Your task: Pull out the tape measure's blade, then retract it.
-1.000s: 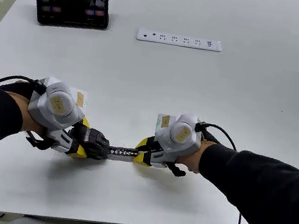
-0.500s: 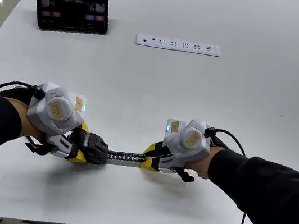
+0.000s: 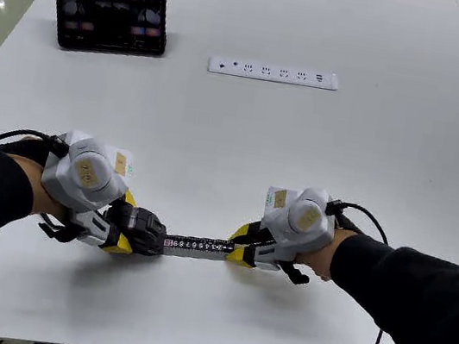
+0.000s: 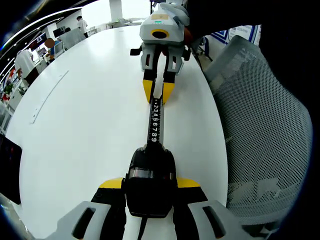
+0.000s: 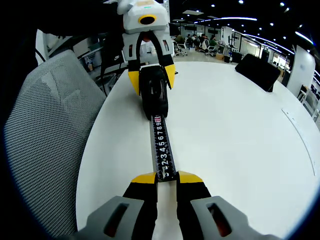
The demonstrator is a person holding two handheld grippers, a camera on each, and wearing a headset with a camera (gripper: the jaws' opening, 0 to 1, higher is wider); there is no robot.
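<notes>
Legibly, blade (image 5: pixel 160 145) digits 1-9, stretched between left claw (image 4: pixel 150 183), right claw (image 5: pixel 167 178)

Tablet (image 3: pixel 109 13) left of power strip (image 3: pixel 273 72), behind tape measure (image 3: pixel 140 229).

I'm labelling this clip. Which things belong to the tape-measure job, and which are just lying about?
In use: tape measure case in the left gripper; blade pinched by the right gripper.
Lying about: tablet, power strip, mesh chair.

A grey mesh chair (image 4: pixel 265 125) sits by the big white worktop (image 3: pixel 303 149). Small lights (image 5: pixel 240 19) shine on the dark ceiling.
</notes>
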